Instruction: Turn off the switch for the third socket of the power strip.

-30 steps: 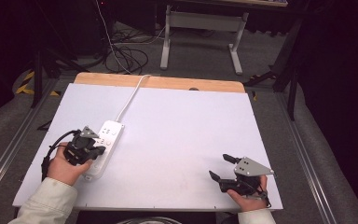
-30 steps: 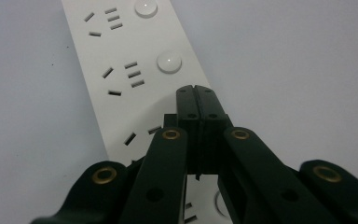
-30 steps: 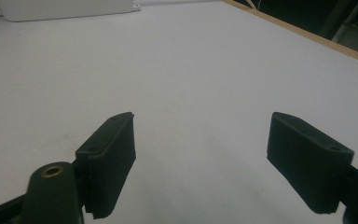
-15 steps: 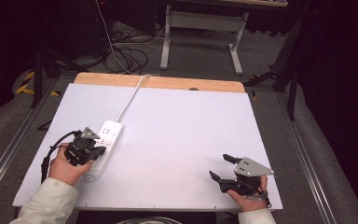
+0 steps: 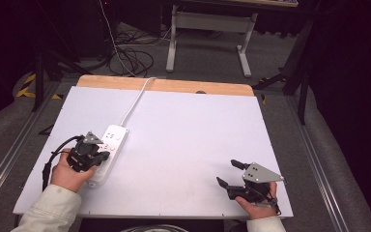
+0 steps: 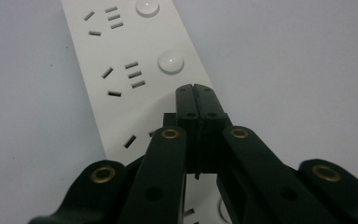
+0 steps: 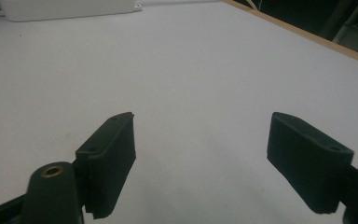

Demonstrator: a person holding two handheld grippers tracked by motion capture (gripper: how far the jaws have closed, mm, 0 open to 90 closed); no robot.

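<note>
On the left half of the white table (image 5: 188,125) we find the power strip (image 5: 107,150) lying flat, its cord (image 5: 134,101) running to the far edge. We note the left gripper (image 6: 196,89) clenched on nothing, jaw tips poised over the strip just below a round switch button (image 6: 170,62). The right gripper (image 5: 232,173) rests released, well apart. We judge a button press is in hand; the next move calls for a short, square descent onto the button.
</note>
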